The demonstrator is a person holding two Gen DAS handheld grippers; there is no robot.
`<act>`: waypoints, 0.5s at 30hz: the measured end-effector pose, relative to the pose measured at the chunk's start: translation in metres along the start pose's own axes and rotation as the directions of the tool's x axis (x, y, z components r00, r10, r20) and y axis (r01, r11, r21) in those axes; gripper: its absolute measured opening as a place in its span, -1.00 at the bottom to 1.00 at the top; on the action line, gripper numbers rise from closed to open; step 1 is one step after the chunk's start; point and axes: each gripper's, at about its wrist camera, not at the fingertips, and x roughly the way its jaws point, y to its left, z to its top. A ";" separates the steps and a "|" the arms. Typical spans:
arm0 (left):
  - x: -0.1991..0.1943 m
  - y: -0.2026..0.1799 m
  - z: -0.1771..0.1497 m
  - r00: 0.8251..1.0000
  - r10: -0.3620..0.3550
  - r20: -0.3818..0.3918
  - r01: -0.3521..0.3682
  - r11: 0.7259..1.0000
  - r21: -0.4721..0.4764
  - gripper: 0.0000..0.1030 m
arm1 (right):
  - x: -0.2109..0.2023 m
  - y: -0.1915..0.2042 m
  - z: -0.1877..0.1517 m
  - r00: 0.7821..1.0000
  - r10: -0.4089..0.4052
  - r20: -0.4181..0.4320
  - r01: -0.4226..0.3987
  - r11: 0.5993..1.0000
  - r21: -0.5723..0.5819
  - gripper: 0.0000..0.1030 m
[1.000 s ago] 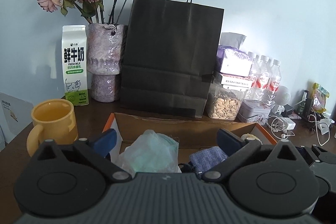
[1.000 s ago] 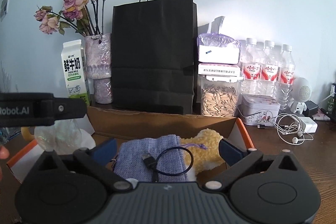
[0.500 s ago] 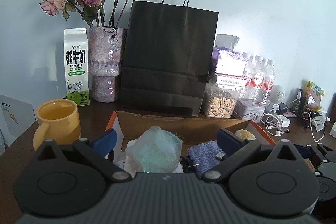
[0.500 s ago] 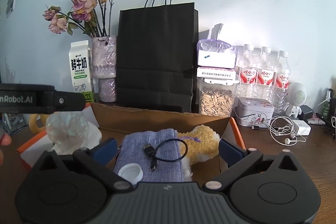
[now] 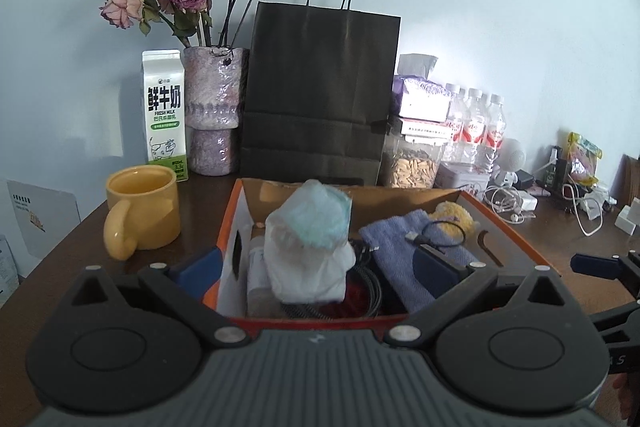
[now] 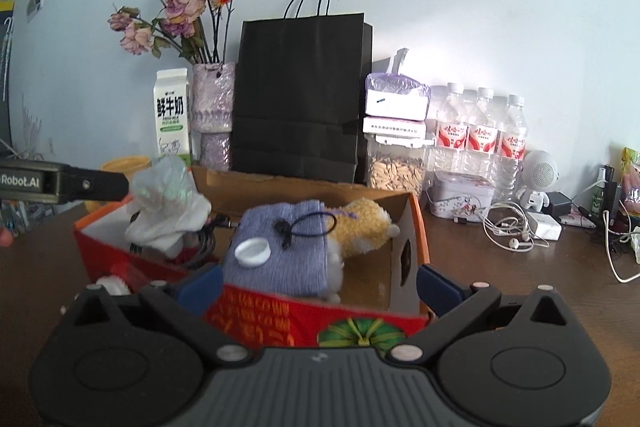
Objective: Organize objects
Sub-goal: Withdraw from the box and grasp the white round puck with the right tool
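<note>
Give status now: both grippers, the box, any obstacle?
Left gripper open, right gripper open, both empty. Cardboard box holds pouch, plush toy. Nothing blocking.

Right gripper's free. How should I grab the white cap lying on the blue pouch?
Come straight down on the white cap and pinch across its rim. It lies flat, open side up, on the soft blue pouch, so a side approach would probably snag the fabric. The right gripper is open.

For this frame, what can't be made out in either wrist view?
- Box floor: both views, buried under the white bag, blue pouch and plush.
- Dark cables: left view, mostly behind the bag.
- Mug: right view, only its rim shows behind the left claw's arm.
- Small print on the boxes: too small.
</note>
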 end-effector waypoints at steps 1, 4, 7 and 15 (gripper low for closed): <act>-0.004 0.002 -0.002 1.000 0.003 -0.003 -0.003 1.000 0.003 1.00 | -0.003 0.000 -0.003 1.000 0.001 -0.010 -0.001 1.000 -0.007 1.00; -0.012 0.006 -0.009 1.000 0.011 -0.021 -0.011 1.000 0.014 1.00 | -0.013 -0.001 -0.013 0.999 0.000 -0.042 -0.001 1.000 -0.025 1.00; -0.017 0.012 -0.016 0.999 0.021 -0.050 -0.020 1.000 0.017 1.00 | -0.020 -0.004 -0.024 0.997 0.002 -0.082 -0.005 0.999 -0.032 1.00; -0.030 0.030 -0.035 0.991 0.058 -0.122 -0.056 0.998 0.016 1.00 | -0.026 -0.019 -0.050 0.982 0.002 -0.191 -0.004 1.000 -0.014 1.00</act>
